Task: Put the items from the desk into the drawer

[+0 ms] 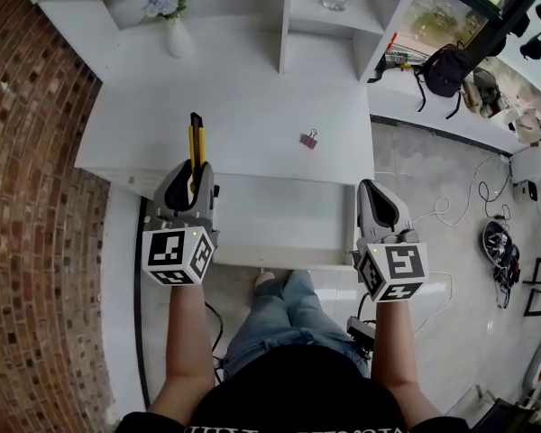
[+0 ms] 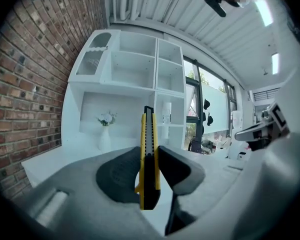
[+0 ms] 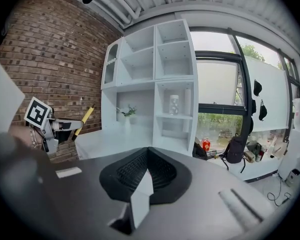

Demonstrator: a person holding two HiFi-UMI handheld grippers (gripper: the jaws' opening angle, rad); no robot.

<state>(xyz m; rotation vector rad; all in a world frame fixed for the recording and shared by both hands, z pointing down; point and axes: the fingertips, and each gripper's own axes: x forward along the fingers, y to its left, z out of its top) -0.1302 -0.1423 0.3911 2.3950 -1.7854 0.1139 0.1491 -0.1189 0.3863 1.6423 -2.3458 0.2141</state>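
A white desk [image 1: 243, 124] fills the middle, with a white open drawer [image 1: 279, 219] pulled out at its six o'clock edge. The left gripper [image 1: 192, 177], grey with a marker cube, sits at the drawer's nine o'clock corner, its jaws closed on a yellow-and-black utility knife [image 1: 197, 142] that points toward twelve o'clock over the desk. The right gripper [image 1: 376, 192] rests at the drawer's three o'clock side, jaws together. A small pink binder clip [image 1: 309, 139] lies on the desk at the knife's three o'clock. A white vase of pale flowers [image 1: 174, 27] stands at eleven o'clock. A red brick wall [image 1: 27, 242] runs along nine o'clock.
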